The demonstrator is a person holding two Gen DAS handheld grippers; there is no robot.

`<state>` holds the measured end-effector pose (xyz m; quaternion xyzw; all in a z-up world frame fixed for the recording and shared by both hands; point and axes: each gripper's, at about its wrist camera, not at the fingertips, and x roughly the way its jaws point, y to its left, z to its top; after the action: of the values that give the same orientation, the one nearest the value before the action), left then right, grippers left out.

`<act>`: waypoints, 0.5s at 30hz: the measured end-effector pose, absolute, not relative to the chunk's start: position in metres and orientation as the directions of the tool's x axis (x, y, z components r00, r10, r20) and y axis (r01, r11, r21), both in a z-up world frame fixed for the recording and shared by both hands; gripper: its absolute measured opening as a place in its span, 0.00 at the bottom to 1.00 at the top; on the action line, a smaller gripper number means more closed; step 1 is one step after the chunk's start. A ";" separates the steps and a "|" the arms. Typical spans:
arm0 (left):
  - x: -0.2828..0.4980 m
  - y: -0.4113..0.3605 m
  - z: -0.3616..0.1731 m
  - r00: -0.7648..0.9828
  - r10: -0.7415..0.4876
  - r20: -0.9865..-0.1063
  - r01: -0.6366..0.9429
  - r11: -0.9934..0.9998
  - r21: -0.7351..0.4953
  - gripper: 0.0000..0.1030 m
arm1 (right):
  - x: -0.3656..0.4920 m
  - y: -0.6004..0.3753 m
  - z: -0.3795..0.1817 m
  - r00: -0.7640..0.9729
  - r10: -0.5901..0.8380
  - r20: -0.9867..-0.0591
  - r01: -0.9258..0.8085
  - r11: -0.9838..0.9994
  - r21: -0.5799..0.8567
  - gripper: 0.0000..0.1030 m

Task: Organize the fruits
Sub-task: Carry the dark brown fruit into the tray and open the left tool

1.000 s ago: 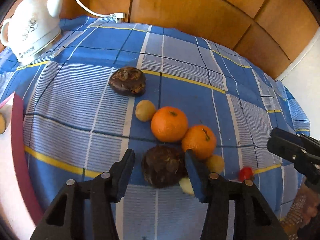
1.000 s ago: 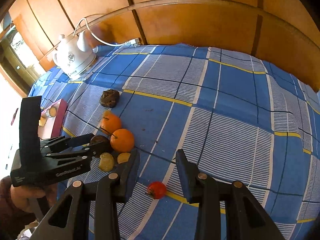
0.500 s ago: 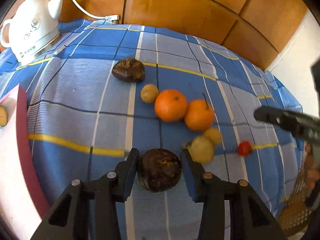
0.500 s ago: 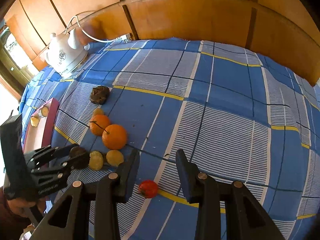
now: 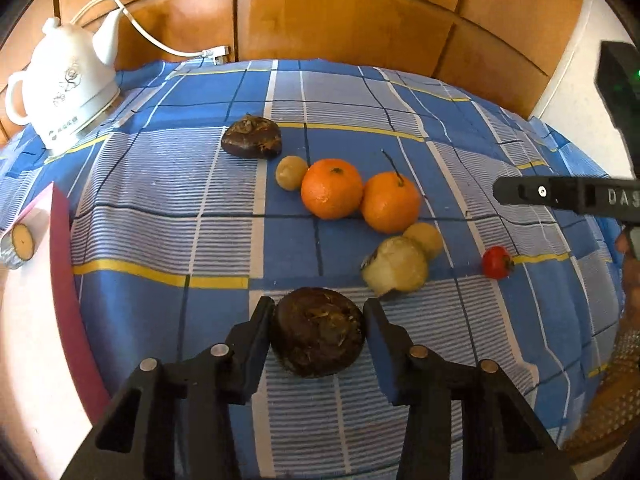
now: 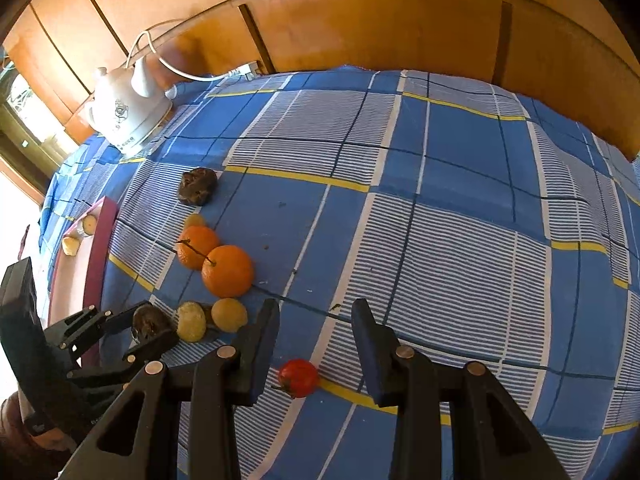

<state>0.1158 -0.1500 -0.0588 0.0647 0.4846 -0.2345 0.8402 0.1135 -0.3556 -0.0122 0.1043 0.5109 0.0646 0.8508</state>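
A dark brown round fruit (image 5: 318,336) sits between the pads of my left gripper (image 5: 319,316), both pressing its sides while the jaws are opening slightly. It is held near the cloth, apart from the pile. The right wrist view shows the same fruit (image 6: 150,322) in the left gripper (image 6: 154,326). Two oranges (image 5: 331,189) (image 5: 391,208), a pale peeled fruit (image 5: 396,266), two small yellow fruits (image 5: 291,173) (image 5: 426,238) and a second dark fruit (image 5: 252,142) lie on the blue checked cloth (image 5: 160,208). My right gripper (image 6: 315,320) is open above a small red tomato (image 6: 298,378).
A pink tray with a maroon rim (image 5: 64,248) lies at the left and holds cut pieces (image 5: 22,242). A white kettle (image 5: 68,92) with its cord stands at the back left. Wooden panels (image 5: 340,28) back the table. The right gripper (image 5: 504,194) reaches in from the right.
My left gripper closed on the dark fruit and drew it out of the pile toward the near side. The pale peeled fruit is now uncovered. The right gripper barely moved.
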 end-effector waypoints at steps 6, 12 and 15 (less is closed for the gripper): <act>0.098 -0.136 -0.058 0.428 -0.363 -0.828 0.434 0.886 -0.164 0.44 | 0.110 -0.329 -0.007 0.471 0.304 -0.828 -0.155 0.953 0.261 0.37; 0.084 -0.129 -0.059 0.444 -0.369 -0.816 0.430 0.887 -0.167 0.45 | 0.116 -0.299 -0.025 0.429 0.313 -0.847 -0.236 0.944 0.230 0.37; 0.082 -0.126 -0.059 0.440 -0.379 -0.814 0.426 0.886 -0.181 0.45 | 0.122 -0.293 -0.034 0.416 0.307 -0.856 -0.244 0.945 0.220 0.37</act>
<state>0.0823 -0.1263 -0.0591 0.0253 0.4729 -0.2372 0.8482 0.1217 -0.2928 -0.0338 0.0306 0.5150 0.1637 0.8409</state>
